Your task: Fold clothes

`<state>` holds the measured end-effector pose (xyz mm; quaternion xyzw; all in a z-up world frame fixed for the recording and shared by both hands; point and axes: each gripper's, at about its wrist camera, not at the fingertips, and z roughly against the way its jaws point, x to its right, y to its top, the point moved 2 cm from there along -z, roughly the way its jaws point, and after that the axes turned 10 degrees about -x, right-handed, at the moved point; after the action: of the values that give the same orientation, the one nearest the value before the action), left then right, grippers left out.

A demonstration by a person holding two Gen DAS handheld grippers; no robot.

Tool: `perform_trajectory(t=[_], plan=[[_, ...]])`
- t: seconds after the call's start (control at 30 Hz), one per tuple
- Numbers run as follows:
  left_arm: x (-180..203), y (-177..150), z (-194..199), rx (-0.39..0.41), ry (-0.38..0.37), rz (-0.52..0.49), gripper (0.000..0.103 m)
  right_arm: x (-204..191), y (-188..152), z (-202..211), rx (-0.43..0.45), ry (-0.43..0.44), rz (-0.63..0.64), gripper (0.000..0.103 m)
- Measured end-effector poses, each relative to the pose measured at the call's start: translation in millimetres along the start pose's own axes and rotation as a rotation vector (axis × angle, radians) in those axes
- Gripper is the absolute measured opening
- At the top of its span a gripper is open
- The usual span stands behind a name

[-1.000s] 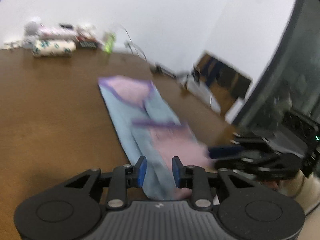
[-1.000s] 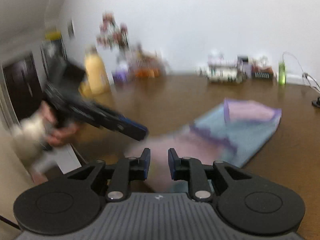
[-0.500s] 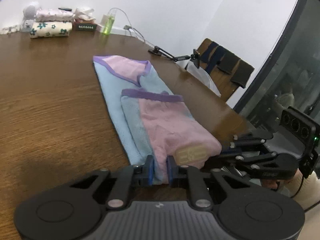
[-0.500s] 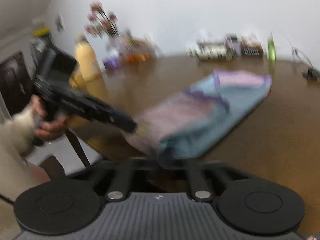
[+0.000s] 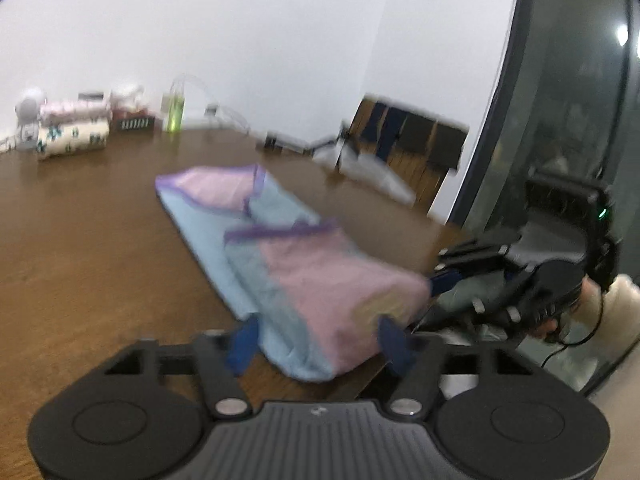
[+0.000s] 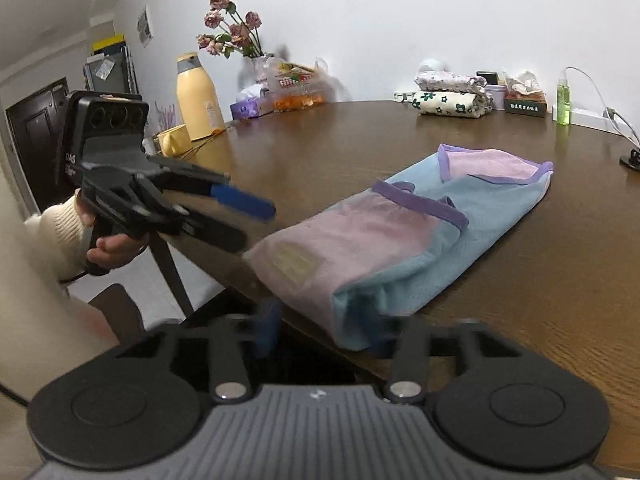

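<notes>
While both grippers hang just off the near edge of the wooden table (image 6: 320,152), the left gripper (image 5: 320,336) has its jaws spread wide, empty, and the right gripper (image 6: 324,328) is likewise released, its blue fingers (image 6: 268,328) flanking the garment's near end without touching it. A pink and light-blue garment with purple trim (image 6: 404,236) lies folded into a long strip, running from the near edge toward the table's middle. Judging by that strip, the lengthwise folds are done; the next move calls for pinching the two near corners and carrying them over to the far end. At the far edge sit folded floral clothes (image 6: 452,102) and a green bottle (image 6: 563,100).
</notes>
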<state>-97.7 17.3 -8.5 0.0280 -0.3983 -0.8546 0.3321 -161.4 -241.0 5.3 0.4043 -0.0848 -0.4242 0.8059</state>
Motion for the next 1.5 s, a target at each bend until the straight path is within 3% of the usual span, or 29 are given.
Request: perform_trajectory(t=[0.03, 0.2, 0.27, 0.3, 0.47, 0.57, 0.63, 0.73, 0.77, 0.83, 0.9, 1.03, 1.1, 1.13, 1.2, 1.23, 1.33, 1.37, 1.43, 1.47, 1.5], plan=[[-0.9, -2.1, -4.4, -0.014, 0.003, -0.001, 0.034, 2.6, -0.9, -1.2, 0.004, -0.004, -0.012, 0.013], [3.2, -14.5, -4.2, -0.012, 0.015, -0.032, 0.033, 6.2, -3.7, 2.2, -0.011, 0.036, -0.034, 0.004], [6.1, -15.8, -4.2, -0.021, 0.005, -0.048, 0.012, 10.0, -1.3, 2.8, -0.011, 0.066, -0.06, 0.004], [2.3, -11.0, -3.2, -0.033, -0.028, -0.009, 0.005, 12.0, 0.8, 4.2, -0.002, 0.09, -0.078, 0.004], [-23.1, 37.0, 14.1, -0.022, -0.166, 0.132, 0.005, 40.9, 33.9, 25.1, 0.072, 0.195, -0.185, 0.003], [-39.3, 86.3, 10.2, 0.006, -0.16, 0.142, 0.005, 77.4, 66.7, 25.6, 0.085, 0.227, -0.281, 0.004], [-53.4, 110.6, -8.6, -0.009, -0.095, 0.135, 0.005, 104.6, 88.5, 16.1, 0.071, 0.216, -0.35, 0.004], [-76.3, 142.1, -42.5, -0.039, 0.009, 0.135, 0.005, 136.3, 112.5, -13.1, 0.001, 0.069, -0.38, 0.006], [-83.7, 145.0, -55.8, -0.063, 0.027, 0.15, 0.006, 146.1, 119.8, -23.6, -0.025, 0.011, -0.384, 0.009], [-101.5, 148.2, -81.2, -0.102, 0.066, 0.221, 0.024, 159.9, 125.7, -45.7, -0.065, -0.087, -0.378, 0.011], [-117.4, 147.1, -94.8, -0.125, 0.09, 0.31, 0.036, 165.1, 124.1, -57.2, -0.086, -0.143, -0.377, 0.016], [-123.6, 139.2, -67.2, -0.065, 0.051, 0.345, 0.042, 153.6, 120.2, -40.2, -0.017, -0.179, -0.315, 0.022], [-108.8, 137.5, -62.5, -0.047, 0.032, 0.314, 0.039, 148.0, 121.2, -39.8, -0.016, -0.167, -0.295, 0.021], [-101.4, 136.6, -60.2, -0.038, 0.023, 0.299, 0.032, 145.2, 121.7, -39.6, -0.015, -0.161, -0.286, 0.021], [-89.7, 134.5, -84.6, -0.116, 0.078, 0.241, 0.017, 139.7, 122.6, -39.1, -0.014, -0.149, -0.266, 0.02], [-83.9, 133.5, -96.6, -0.154, 0.106, 0.211, 0.017, 136.9, 123.1, -38.9, -0.013, -0.143, -0.257, 0.02], [-91.9, 140.5, -93.5, -0.126, 0.146, 0.262, 0.021, 128.5, 124.5, -38.2, -0.011, -0.125, -0.227, 0.022], [-97.6, 148.6, -90.4, -0.109, 0.173, 0.273, 0.024, 125.8, 124.9, -38.0, -0.01, -0.119, -0.218, 0.029], [-109.2, 164.7, -84.1, -0.073, 0.229, 0.293, 0.043, 139.1, 139.1, -32.1, 0.017, -0.175, -0.21, 0.047], [-114.9, 172.7, -81.0, -0.056, 0.257, 0.303, 0.054, 149.3, 148.6, -28.2, 0.035, -0.216, -0.209, 0.048], [-120.7, 180.7, -77.9, -0.038, 0.285, 0.313, 0.058, 163.8, 156.7, -31.5, 0.028, -0.259, -0.219, 0.048]])
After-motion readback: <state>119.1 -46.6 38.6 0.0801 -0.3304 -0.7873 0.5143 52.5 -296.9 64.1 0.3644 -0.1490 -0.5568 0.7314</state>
